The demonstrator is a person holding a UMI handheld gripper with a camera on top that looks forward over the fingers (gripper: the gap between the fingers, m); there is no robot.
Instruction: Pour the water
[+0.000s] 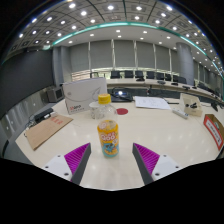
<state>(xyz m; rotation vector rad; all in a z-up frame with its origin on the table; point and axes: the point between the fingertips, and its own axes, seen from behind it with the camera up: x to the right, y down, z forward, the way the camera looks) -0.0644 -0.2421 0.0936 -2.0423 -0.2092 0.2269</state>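
Note:
A small bottle (108, 135) with a yellow cap and a yellow-and-blue label stands upright on the pale table (150, 135). It is just ahead of my gripper (110, 158), centred between the two fingers, with a gap at either side. The purple pads (76, 157) are spread wide and the gripper is open, holding nothing. No cup or other vessel shows near the bottle.
A white box (84, 94) stands behind the bottle. A brown flat board (48, 129) lies to the left, a small red disc (122, 111) beyond the bottle, papers (151, 102) further right, and a red-edged item (215, 130) far right. Chairs and desks line the room's back.

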